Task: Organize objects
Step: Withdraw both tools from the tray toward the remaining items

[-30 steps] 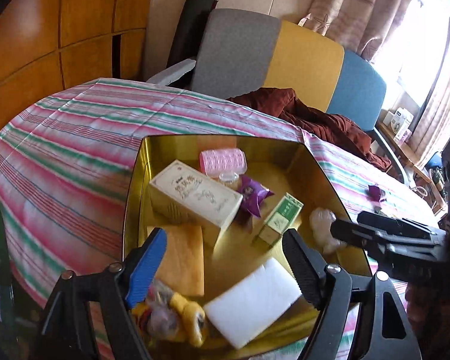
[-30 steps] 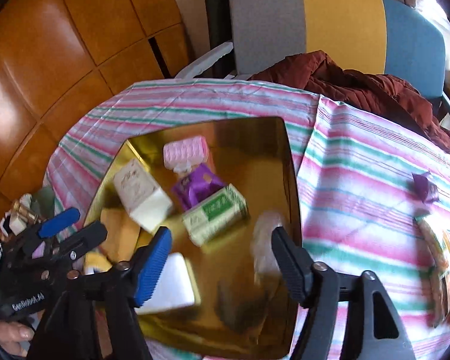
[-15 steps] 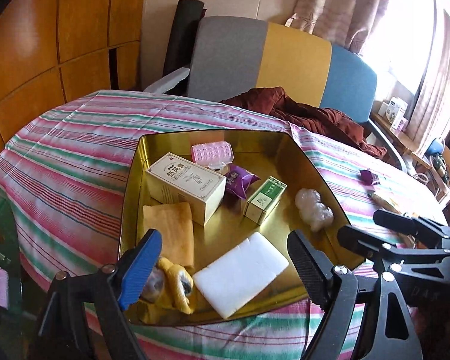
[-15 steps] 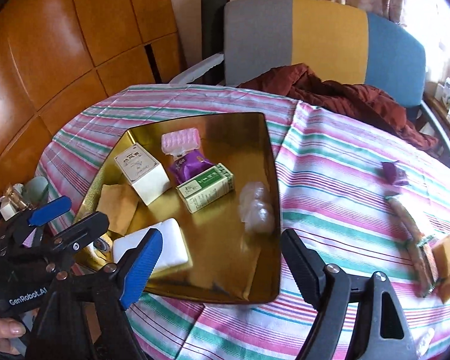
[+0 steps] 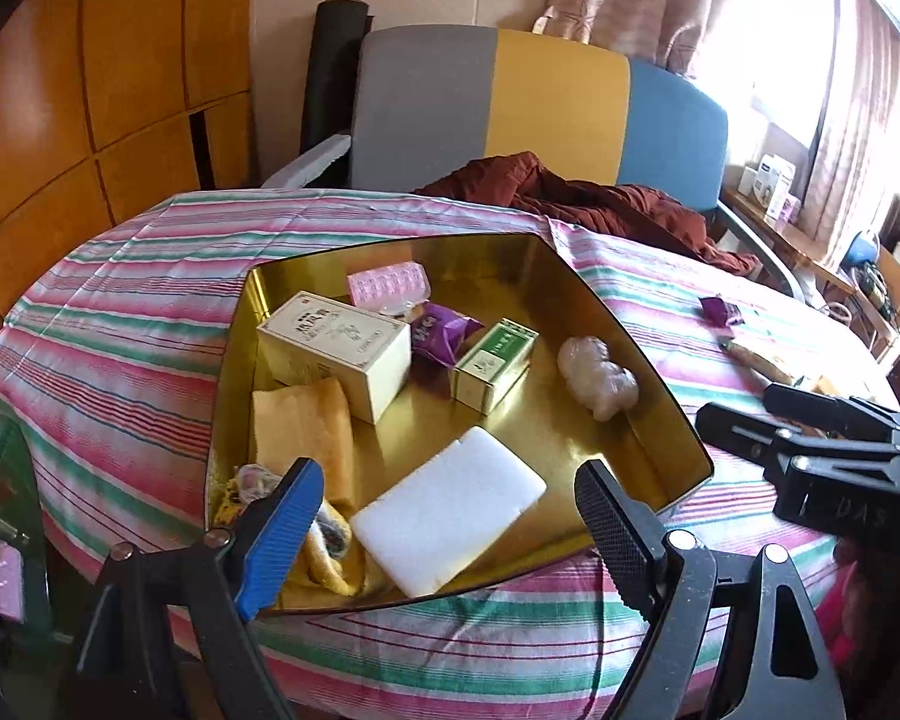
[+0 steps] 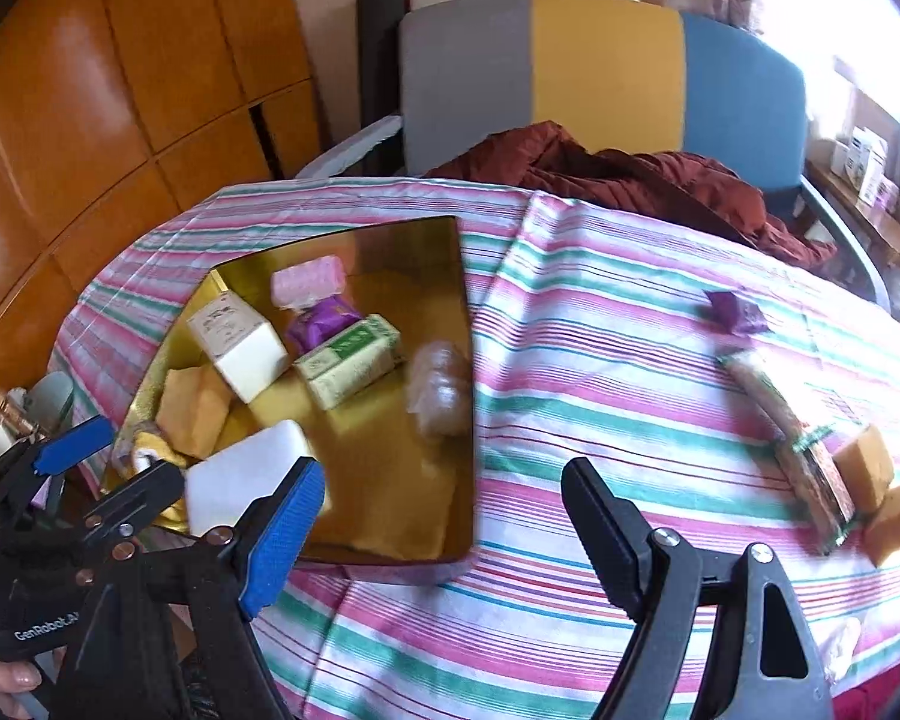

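A gold tin tray [image 5: 642,360] [image 6: 456,276] sits on the striped tablecloth. In it lie a cream box [image 5: 336,345], a green box [image 5: 495,363], a purple packet [image 5: 441,327], a pink case [image 5: 387,285], a white block [image 5: 450,507], a yellow cloth [image 5: 303,429] and a clear wrapped lump [image 5: 597,378] [image 6: 441,387]. My left gripper [image 5: 450,528] is open and empty, at the tray's near edge. My right gripper [image 6: 444,528] is open and empty, over the tray's right front corner. On the cloth to the right lie a purple packet [image 6: 735,309], a long snack bar [image 6: 792,438] and orange sponges [image 6: 870,468].
A grey, yellow and blue chair back [image 5: 510,102] with a dark red jacket [image 5: 582,204] stands behind the table. Wood panelling [image 5: 90,90] is at the left. A green stand with small items [image 5: 0,498] is at the table's left edge.
Both grippers have pulled back and up from the tray. The right one has swung to the right, and the wrapped lump now lies still in the tray by its right wall.
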